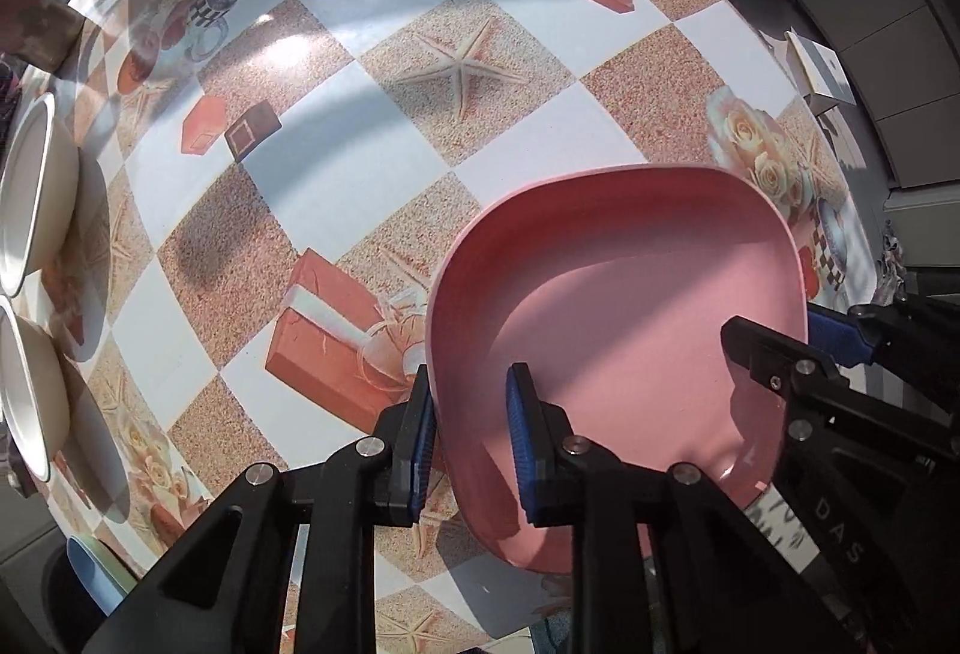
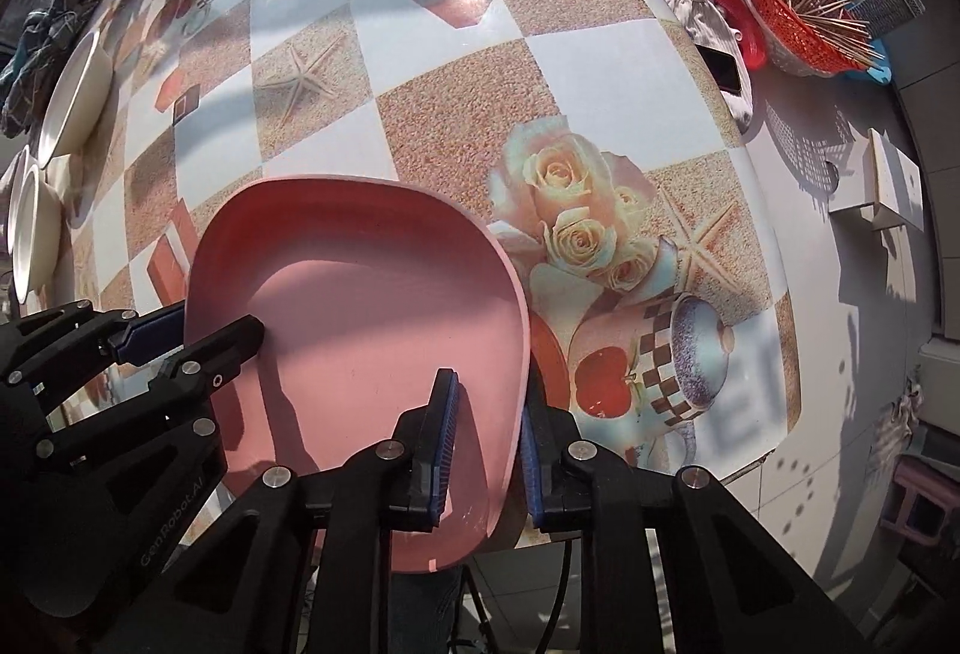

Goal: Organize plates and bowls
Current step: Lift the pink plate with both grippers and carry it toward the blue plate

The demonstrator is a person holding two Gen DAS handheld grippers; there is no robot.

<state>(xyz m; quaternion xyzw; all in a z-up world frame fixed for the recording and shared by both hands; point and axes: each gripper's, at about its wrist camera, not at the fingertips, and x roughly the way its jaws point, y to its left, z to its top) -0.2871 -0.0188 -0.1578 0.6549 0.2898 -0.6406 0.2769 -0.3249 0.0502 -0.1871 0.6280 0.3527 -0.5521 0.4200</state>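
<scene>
Two claws pinching pink square plate (image 1: pixel 624 294): left claw (image 1: pixel 471 441) on its left rim, right claw (image 2: pixel 483 450) on right rim, near table (image 1: pixel 336 186) edge. Looks stiff, light, smooth plastic; rim grips sensible, slip likely if tilted.

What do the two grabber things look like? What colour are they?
Both are black, angular plastic linkages with round silver bolts. The left gripper and right gripper each have two fingers faced with ribbed blue pads. White lettering marks their bodies.

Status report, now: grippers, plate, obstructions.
Left gripper and right gripper shut on pink plate, opposite rims. White bowls stand apart; path unobstructed.
</scene>
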